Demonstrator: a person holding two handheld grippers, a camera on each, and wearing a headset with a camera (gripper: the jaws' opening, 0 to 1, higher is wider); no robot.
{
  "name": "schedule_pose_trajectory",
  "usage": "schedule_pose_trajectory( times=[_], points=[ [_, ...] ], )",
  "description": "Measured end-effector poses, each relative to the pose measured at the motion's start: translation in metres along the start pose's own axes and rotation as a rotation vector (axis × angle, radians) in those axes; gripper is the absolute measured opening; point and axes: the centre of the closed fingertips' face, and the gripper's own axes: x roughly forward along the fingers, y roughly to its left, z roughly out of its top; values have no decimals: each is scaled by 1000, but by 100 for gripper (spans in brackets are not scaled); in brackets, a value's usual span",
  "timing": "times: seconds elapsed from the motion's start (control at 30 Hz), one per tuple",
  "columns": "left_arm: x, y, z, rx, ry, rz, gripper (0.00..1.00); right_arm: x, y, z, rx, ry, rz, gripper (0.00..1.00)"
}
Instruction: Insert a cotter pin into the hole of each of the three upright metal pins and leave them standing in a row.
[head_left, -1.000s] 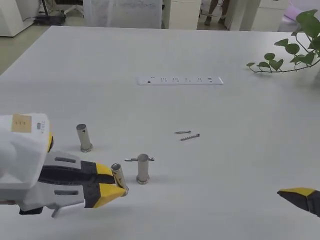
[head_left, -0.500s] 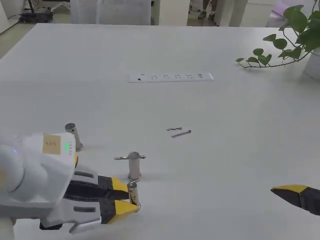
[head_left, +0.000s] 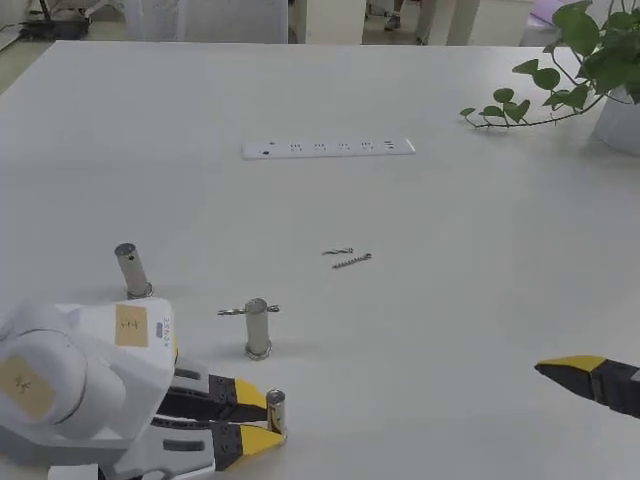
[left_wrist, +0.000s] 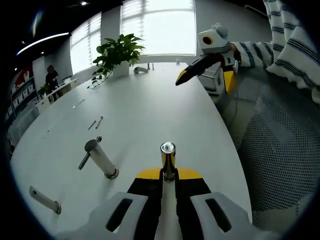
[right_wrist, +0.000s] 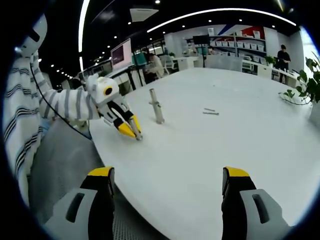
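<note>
Ahead-left of the left yellow-tipped gripper (head_left: 262, 420) stands a bare silver steel pin (head_left: 130, 270), and just ahead of its jaws a second upright steel pin (head_left: 258, 328) already carries a thin wire cotter pin (head_left: 230, 312). That gripper is clenched on the third short steel pin (head_left: 276, 405), upright. It is probably best set down in line with the other two, hole turned toward the two loose wire cotter pins (head_left: 346, 258) ahead-right, for the right yellow-tipped gripper (head_left: 590, 378), jaws gaping empty far right, to fetch one.

The left tool (head_left: 267, 418) carries its metal pin (head_left: 276, 406) from the left of the cottered pin (head_left: 258, 332) to its front, now upright.
</note>
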Motion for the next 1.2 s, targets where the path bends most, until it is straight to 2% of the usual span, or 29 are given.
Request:
schedule_pose_trajectory(
  times=[0.27, 0.5, 0.6, 0.97, 1.2],
  points=[
    [-1, 0, -8, -6, 12, 7, 7, 3, 0, 0, -1, 3, 4, 90],
    [1, 1, -9, -23, -5, 16, 7, 4, 0, 1, 0, 2, 6, 90],
    [1, -2, -9, -12, 2, 12, 7, 5, -1, 1, 0, 4, 5, 90],
    [0, -4, -9, -75, -12, 15, 8, 8, 2, 1, -3, 6, 16, 90],
    [0, -10, -14, -90, 3, 6, 20, 10, -2, 3, -27, 21, 29, 90]
  ],
)
